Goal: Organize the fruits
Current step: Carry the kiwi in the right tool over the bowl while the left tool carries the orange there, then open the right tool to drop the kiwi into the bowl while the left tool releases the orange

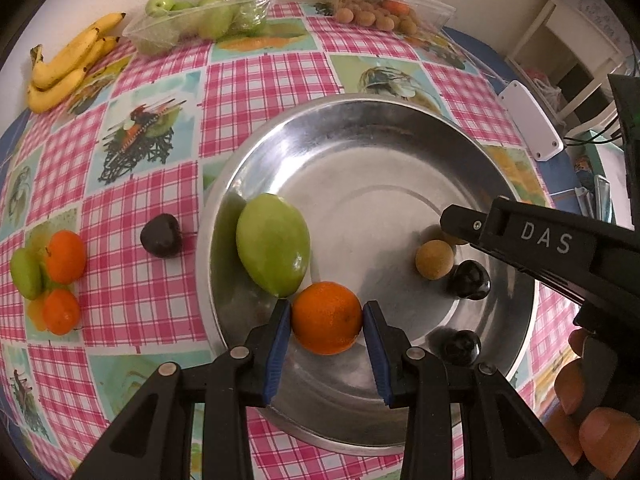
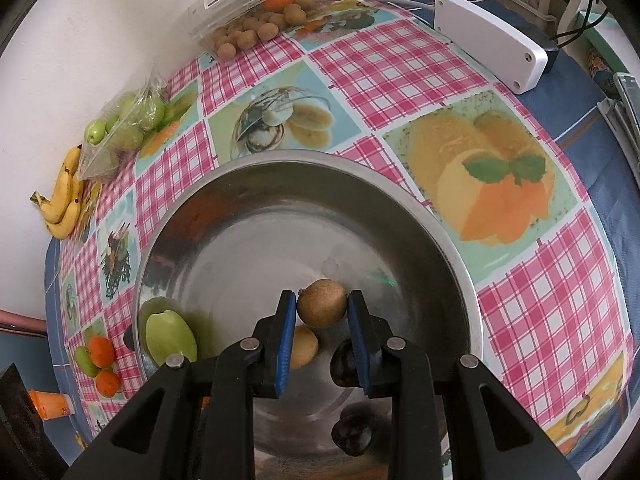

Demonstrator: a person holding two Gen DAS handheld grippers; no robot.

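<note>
A wide steel bowl (image 1: 360,98) (image 2: 304,156) stands on the checked tablecloth. My left gripper (image 1: 327,308) is shut on an orange tangerine (image 1: 326,320) low over the bowl's near side, right beside a large green fruit (image 1: 274,262) (image 2: 170,336). My right gripper (image 2: 322,298) is shut on a brown longan (image 2: 322,308) just above the bowl's floor. Its black body (image 1: 532,240) reaches in from the right in the left wrist view. In the bowl lie another longan (image 1: 434,259) (image 2: 306,346) and two dark cherries (image 1: 468,280) (image 1: 460,346).
On the cloth left of the bowl lie a loose cherry (image 1: 162,236), two tangerines (image 1: 64,256) and a small green fruit (image 1: 25,274). Bananas (image 1: 68,68), a tray of green fruit (image 1: 200,16) and a clear longan box (image 1: 384,4) line the wall. A white device (image 1: 528,120) sits right.
</note>
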